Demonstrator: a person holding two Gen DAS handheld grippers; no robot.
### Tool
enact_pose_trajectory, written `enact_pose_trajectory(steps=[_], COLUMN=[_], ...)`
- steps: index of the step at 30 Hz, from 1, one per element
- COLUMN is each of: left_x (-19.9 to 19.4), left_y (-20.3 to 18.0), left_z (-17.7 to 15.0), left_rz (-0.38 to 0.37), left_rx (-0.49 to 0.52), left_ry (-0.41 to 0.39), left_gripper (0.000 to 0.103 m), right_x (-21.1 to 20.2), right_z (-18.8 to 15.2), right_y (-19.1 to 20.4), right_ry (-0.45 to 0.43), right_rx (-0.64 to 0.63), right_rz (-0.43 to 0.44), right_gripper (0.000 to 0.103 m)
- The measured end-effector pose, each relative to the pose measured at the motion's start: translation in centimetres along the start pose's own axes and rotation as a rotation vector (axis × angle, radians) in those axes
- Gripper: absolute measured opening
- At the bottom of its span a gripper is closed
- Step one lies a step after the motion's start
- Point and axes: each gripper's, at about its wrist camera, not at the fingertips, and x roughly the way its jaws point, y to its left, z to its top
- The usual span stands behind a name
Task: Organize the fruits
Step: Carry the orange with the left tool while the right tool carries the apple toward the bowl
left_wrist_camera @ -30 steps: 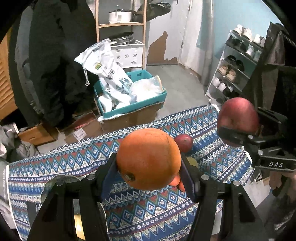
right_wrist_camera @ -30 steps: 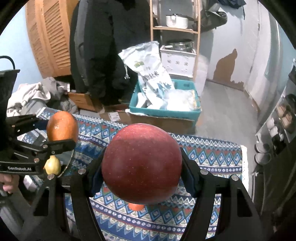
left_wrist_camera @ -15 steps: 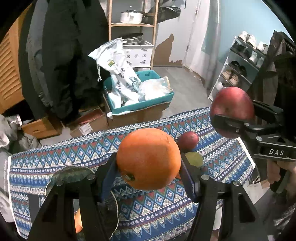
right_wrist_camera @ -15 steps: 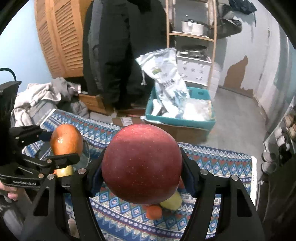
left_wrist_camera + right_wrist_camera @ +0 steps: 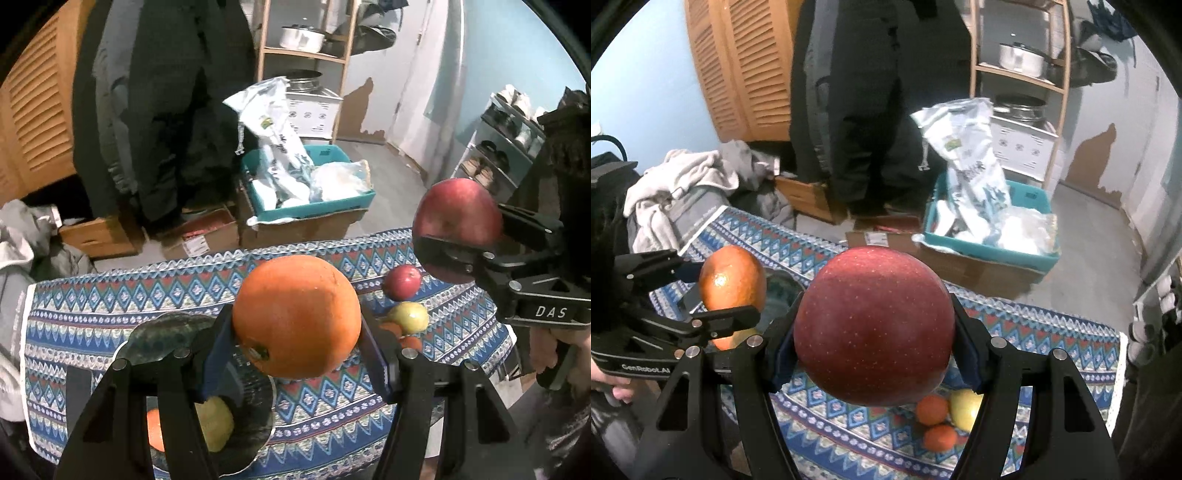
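The left tool (image 5: 297, 332) pinches a large orange (image 5: 297, 315) between its 2 pads, and the right tool (image 5: 873, 343) pinches a big red apple (image 5: 874, 325) the same way; both fruits hang in the air above the counter (image 5: 317, 406), which is covered by a patterned cloth.

What the coming move most likely turns on is the dark plate (image 5: 166, 332) at the counter's left end. It lies directly below and slightly left of the orange, just under the left tool's near finger, so the left hand is clearly the nearer one and would only need to go down. The apple is over the counter's right end, well apart from the plate, with the left tool and its orange between the 2.

The plate already carries a yellow-green fruit (image 5: 218, 424) and an orange-coloured one (image 5: 155, 430) on its near side, partly hidden behind the left tool's arm. The far part of the plate looks bare, and I judge that the safer spot for setting down, since a round fruit could roll against the 2 already there.

Near the right edge, 4 loose fruits remain on the cloth: a small red apple (image 5: 402, 282), a yellow-green fruit (image 5: 409, 316) just beside it, and 2 small tangerines (image 5: 932, 409) touching or nearly touching that one. They sit below the right tool, clear of the path to the plate.
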Motion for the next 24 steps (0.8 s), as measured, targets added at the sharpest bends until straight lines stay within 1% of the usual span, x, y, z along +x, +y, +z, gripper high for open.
enact_pose_trajectory(steps=[10, 24], left_x=[-0.4, 0.2], left_y=[4.0, 10.2], left_z=[-1.2, -3.3], left_rz=[0.04, 0.107], left_rx=[-0.062, -0.161], left_ry=[0.003, 0.028], left_gripper=[0.065, 0.065], right_x=[2.9, 8.0], right_z=[1.4, 2.8], right_y=[3.4, 8.3], right_ry=[0.037, 0.108], right_rx=[-0.025, -0.061], right_rz=[0.056, 0.12], right_gripper=[0.07, 0.07])
